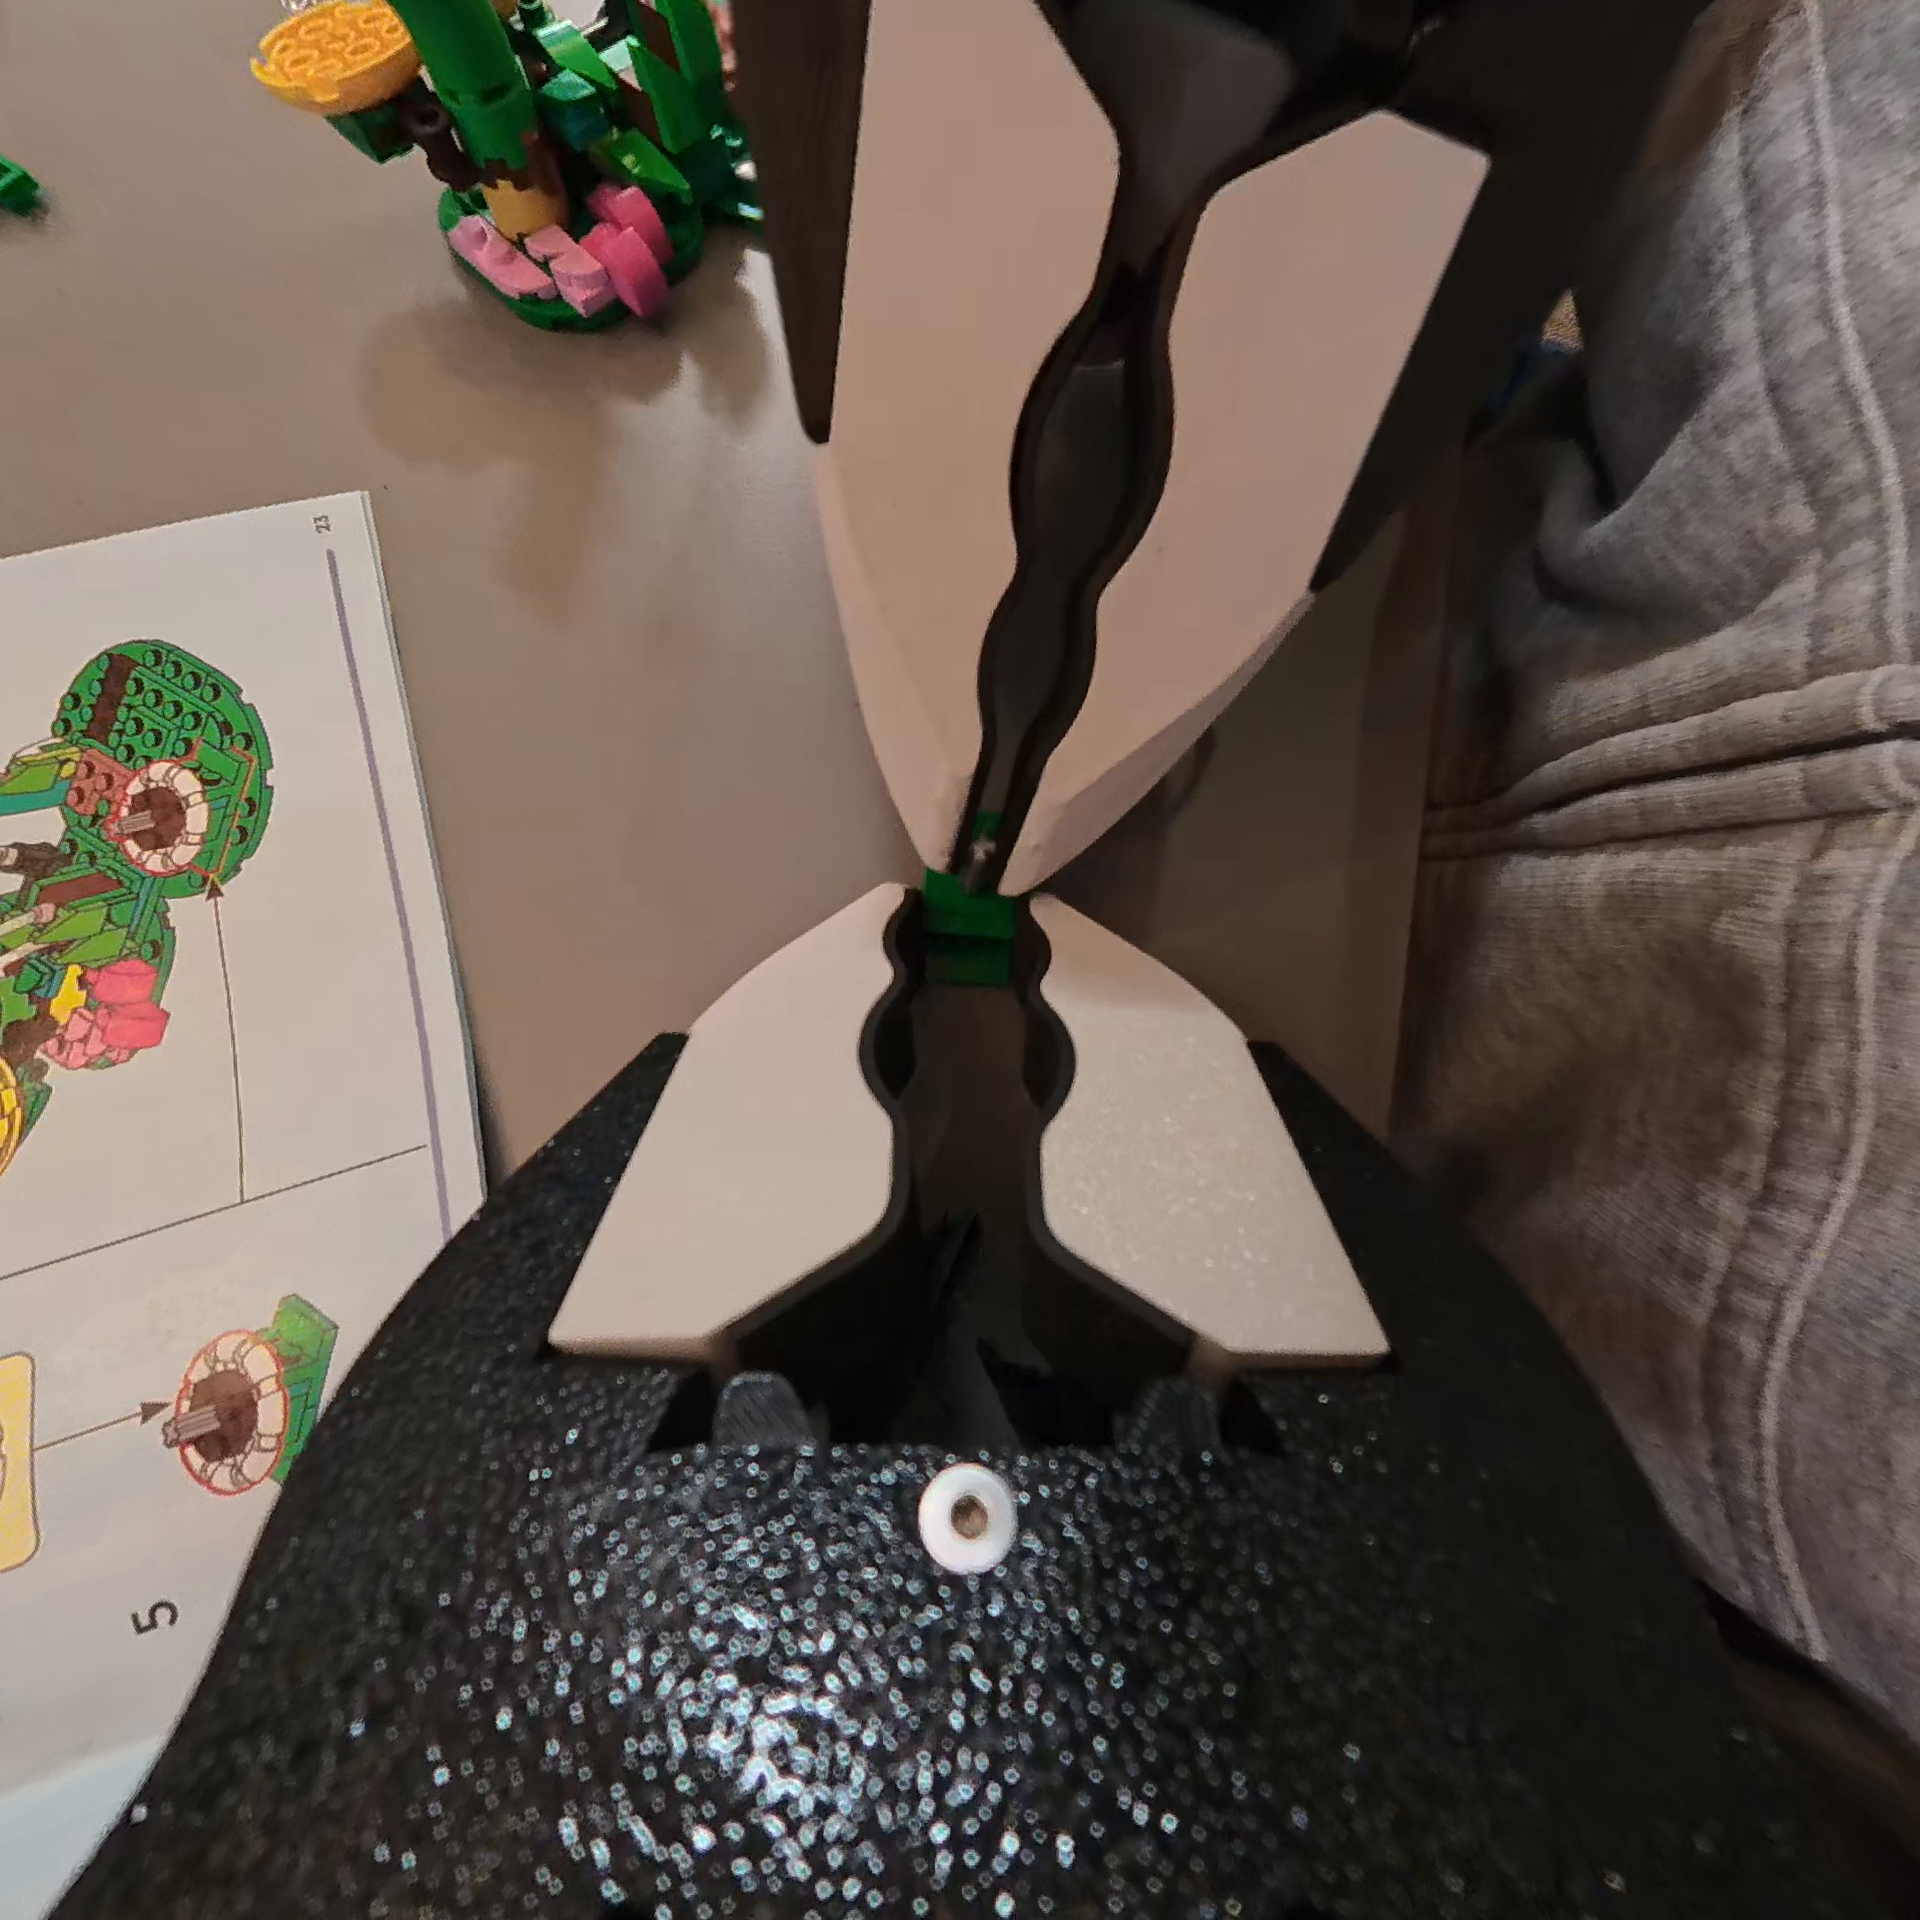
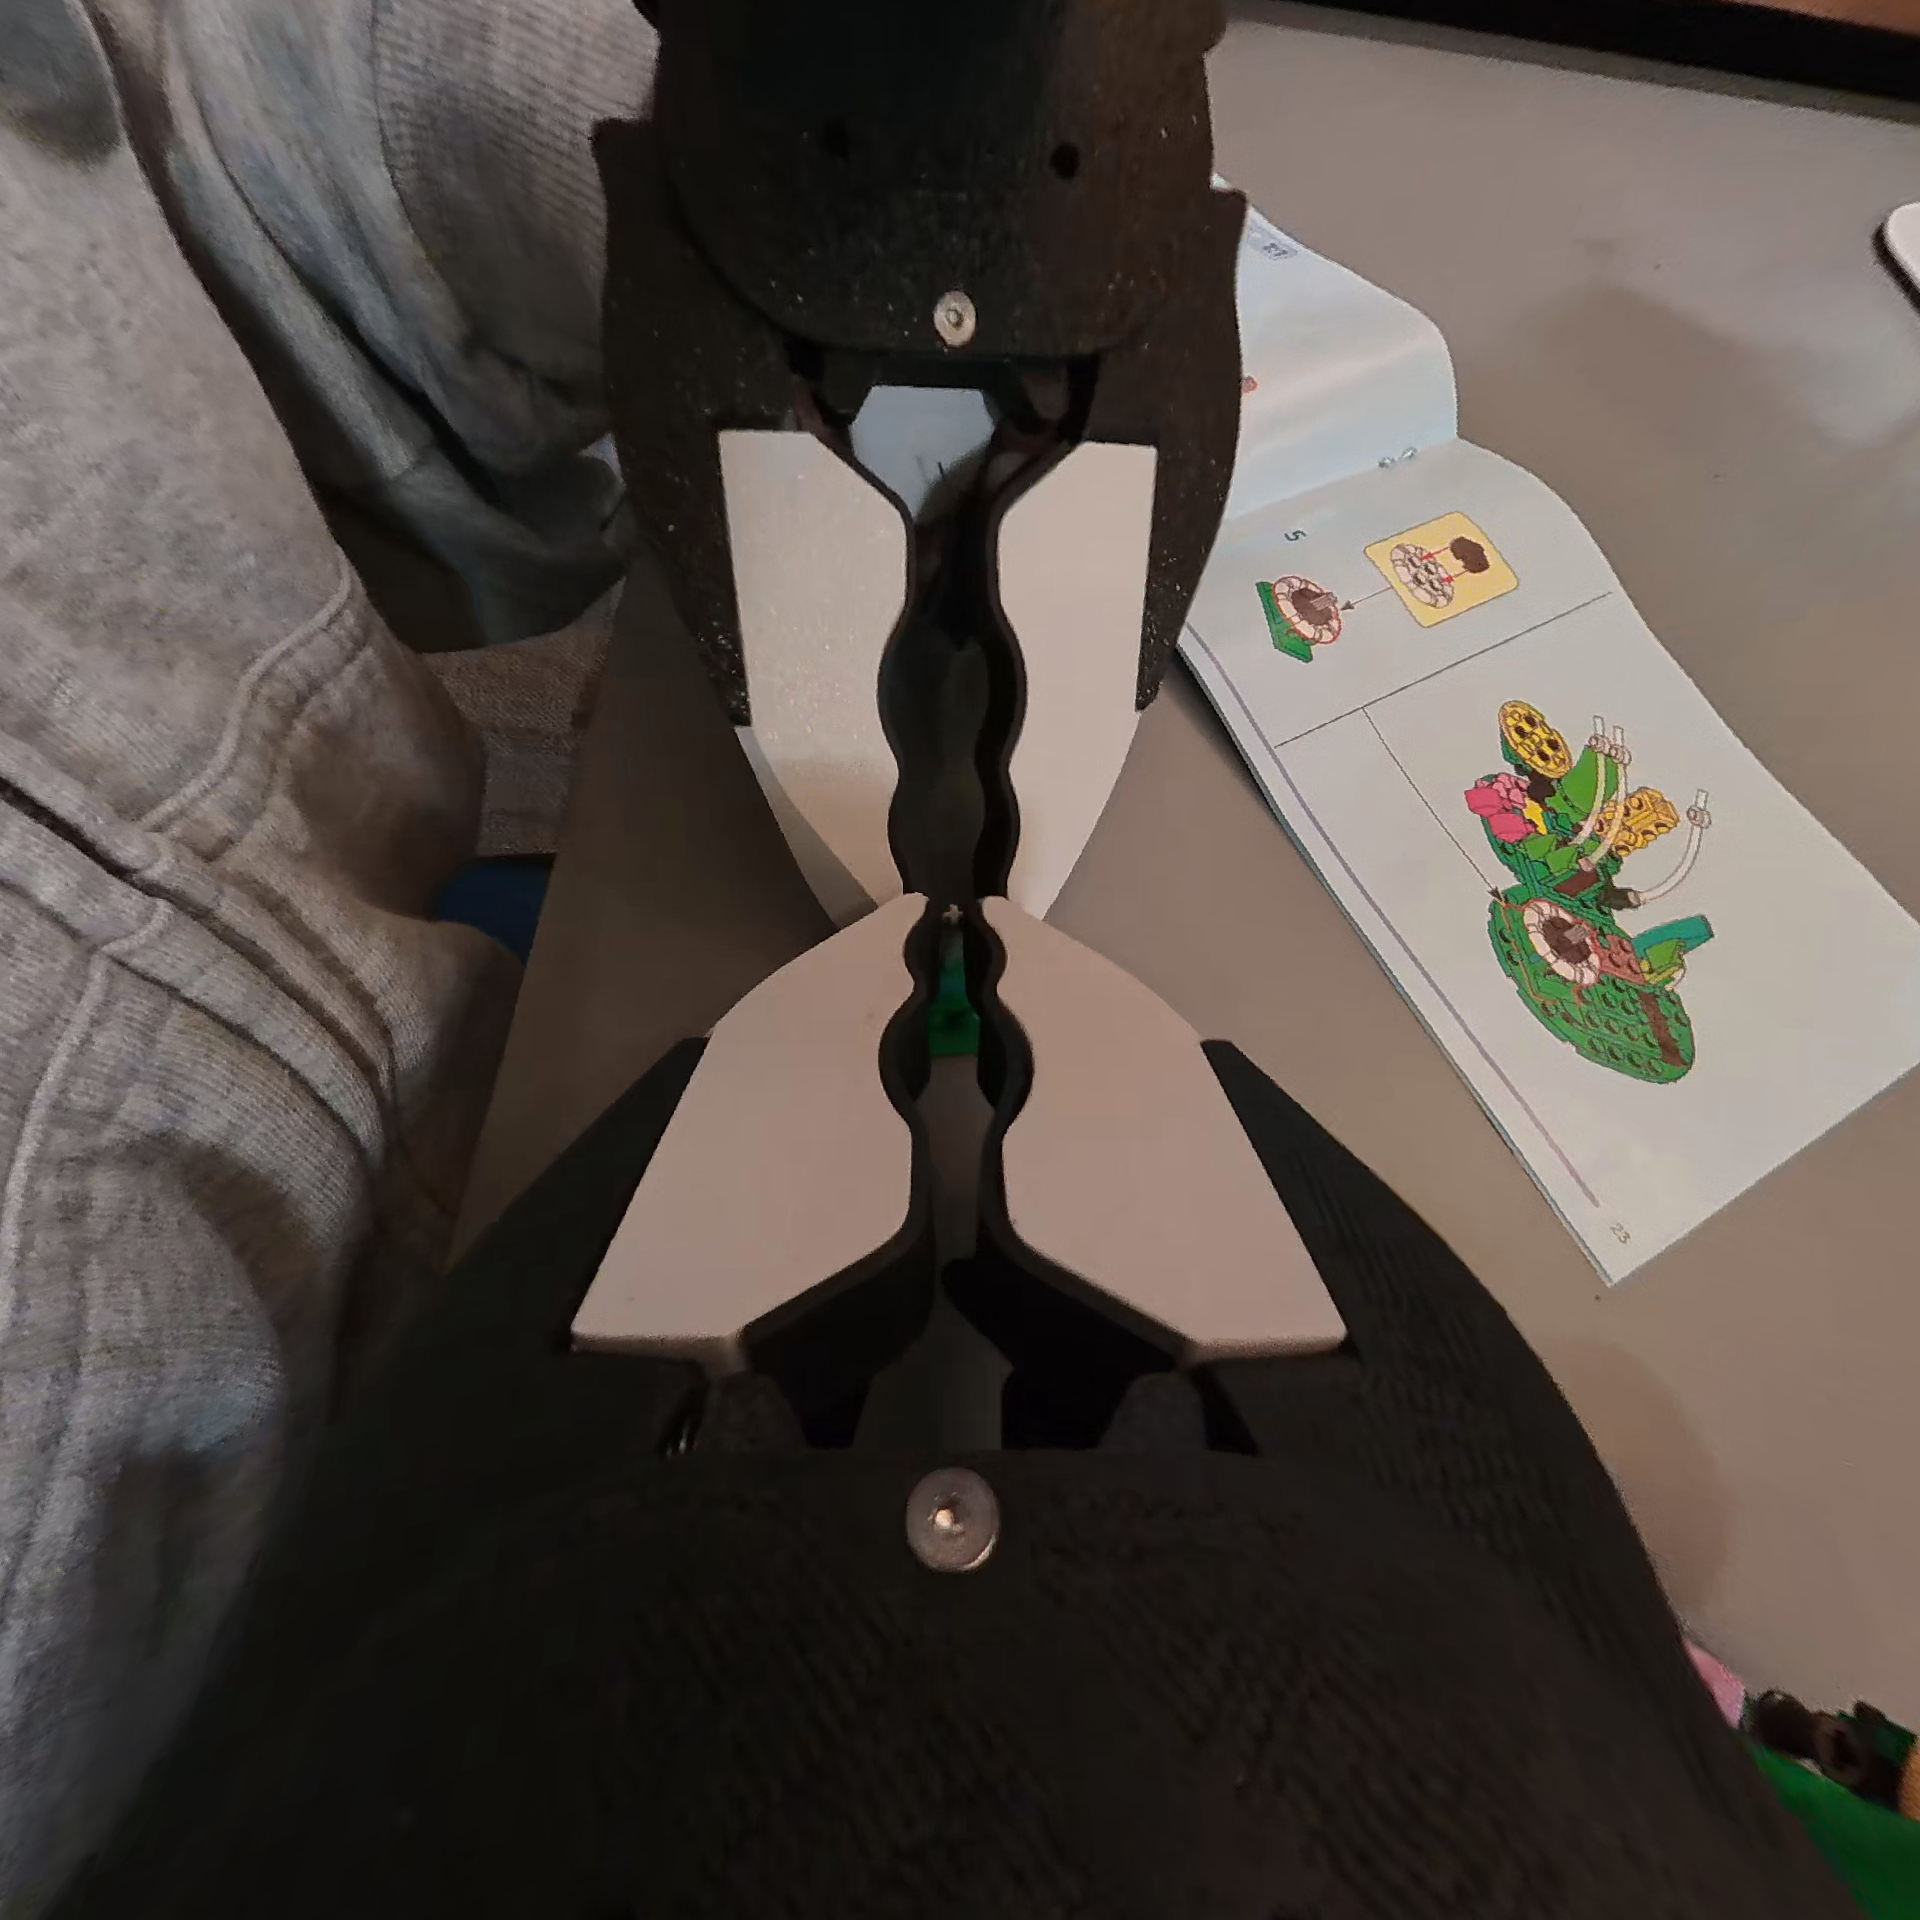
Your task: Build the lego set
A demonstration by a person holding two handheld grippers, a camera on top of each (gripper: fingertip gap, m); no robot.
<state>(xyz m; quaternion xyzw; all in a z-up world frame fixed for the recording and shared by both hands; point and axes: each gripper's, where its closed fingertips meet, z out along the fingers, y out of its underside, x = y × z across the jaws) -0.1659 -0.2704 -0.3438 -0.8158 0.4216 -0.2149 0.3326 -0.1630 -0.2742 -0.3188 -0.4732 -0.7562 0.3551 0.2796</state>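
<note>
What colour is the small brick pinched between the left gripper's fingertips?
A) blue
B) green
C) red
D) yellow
B: the left wrist view shows a green brick clamped between the white fingertips of the left gripper.

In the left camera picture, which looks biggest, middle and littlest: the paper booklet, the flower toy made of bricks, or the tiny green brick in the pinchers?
1. Booklet, cut off by the edge.
2. Flower toy, farther away, so it could be bigger than it looks.
3. Green brick, pinched by the left gripper.

The right tongs (image 2: pixel 952 920) pinch a small grey cross-ended pin (image 2: pixel 951 914), tip-to-tip with the left tongs (image 2: pixel 951 883).
</note>
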